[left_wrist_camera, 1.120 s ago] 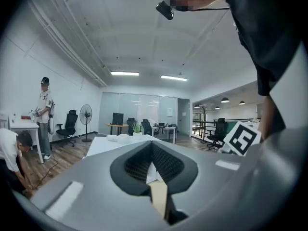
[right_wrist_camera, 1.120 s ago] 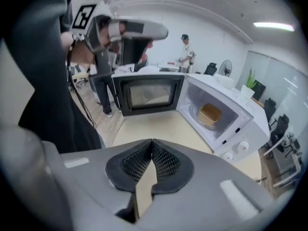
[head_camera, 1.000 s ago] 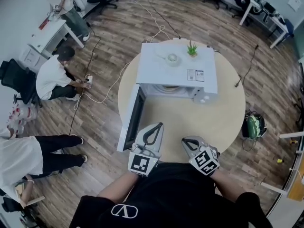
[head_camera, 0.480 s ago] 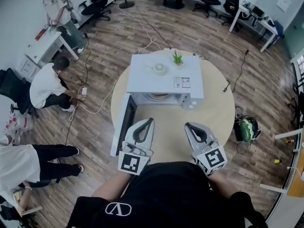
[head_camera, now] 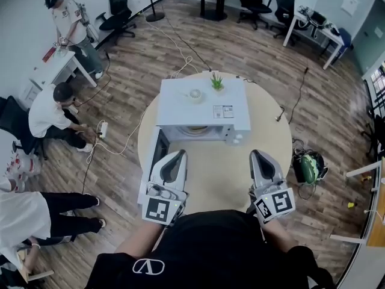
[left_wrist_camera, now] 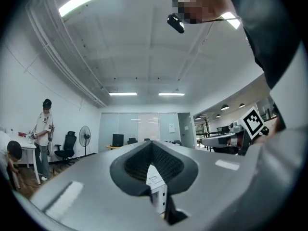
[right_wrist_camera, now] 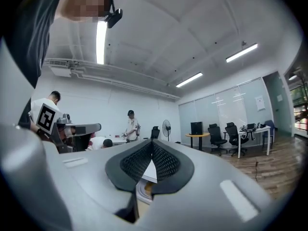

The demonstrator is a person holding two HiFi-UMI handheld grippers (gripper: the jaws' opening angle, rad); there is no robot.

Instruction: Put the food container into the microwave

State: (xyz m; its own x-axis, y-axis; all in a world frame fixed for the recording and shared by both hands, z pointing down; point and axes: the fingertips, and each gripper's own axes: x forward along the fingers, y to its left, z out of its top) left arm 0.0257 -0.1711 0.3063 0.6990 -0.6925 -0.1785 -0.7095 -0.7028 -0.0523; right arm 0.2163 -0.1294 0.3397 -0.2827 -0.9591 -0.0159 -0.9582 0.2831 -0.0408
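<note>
A white microwave point(head_camera: 204, 107) stands at the middle of a round beige table point(head_camera: 271, 143), its door point(head_camera: 155, 161) swung open to the left. Inside the cavity a pale round food container point(head_camera: 195, 130) shows in part. My left gripper point(head_camera: 178, 153) hovers over the table's near side beside the open door, shut and holding nothing. My right gripper point(head_camera: 257, 154) is level with it to the right, also shut and empty. In the left gripper view the left gripper point(left_wrist_camera: 152, 146) points at the microwave point(left_wrist_camera: 158, 191). The right gripper point(right_wrist_camera: 152, 146) frames the cavity edge point(right_wrist_camera: 143, 189).
A small potted plant point(head_camera: 216, 80) and a round white object point(head_camera: 194, 94) sit on top of the microwave. Cables point(head_camera: 135, 131) run across the wooden floor on the left, near people by a desk point(head_camera: 51, 110). A green bag point(head_camera: 307, 164) lies right of the table.
Both grippers have spread apart, the left toward the open door and the right outward and up. The head view has drawn back, so the microwave looks smaller and farther.
</note>
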